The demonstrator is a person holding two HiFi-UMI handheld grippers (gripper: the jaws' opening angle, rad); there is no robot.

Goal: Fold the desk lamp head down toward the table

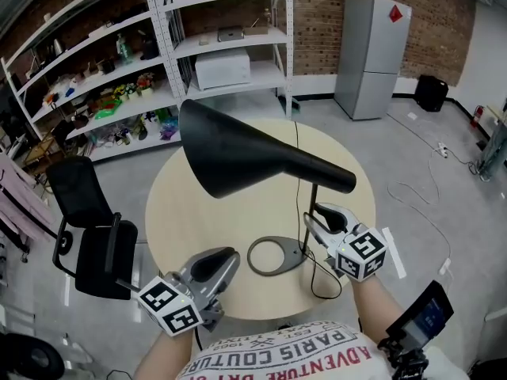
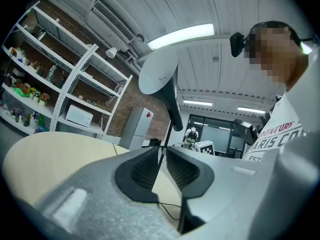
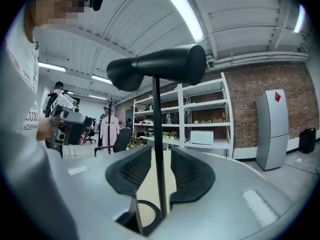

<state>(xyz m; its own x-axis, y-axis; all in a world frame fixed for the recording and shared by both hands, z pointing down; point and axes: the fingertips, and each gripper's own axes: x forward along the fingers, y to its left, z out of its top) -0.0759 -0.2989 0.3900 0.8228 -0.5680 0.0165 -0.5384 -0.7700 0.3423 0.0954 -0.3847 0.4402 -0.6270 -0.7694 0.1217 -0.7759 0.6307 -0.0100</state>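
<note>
A black desk lamp stands on the round pale table (image 1: 182,204). Its big cone head (image 1: 238,153) lies about level, its mouth toward the left. A thin stem (image 1: 311,208) runs down to the ring base (image 1: 273,256). My right gripper (image 1: 321,212) is open right beside the stem. In the right gripper view the stem (image 3: 158,134) rises in the gap of the right gripper (image 3: 157,159), clear of both pads, under the head (image 3: 160,66). My left gripper (image 1: 226,258) hovers left of the base. The left gripper (image 2: 162,156) stands slightly open, nothing in it.
The lamp's black cable (image 1: 317,279) loops over the table's near edge by the right gripper. A black office chair (image 1: 87,228) stands left of the table. White shelves (image 1: 158,62) and a grey fridge (image 1: 371,54) line the brick wall behind.
</note>
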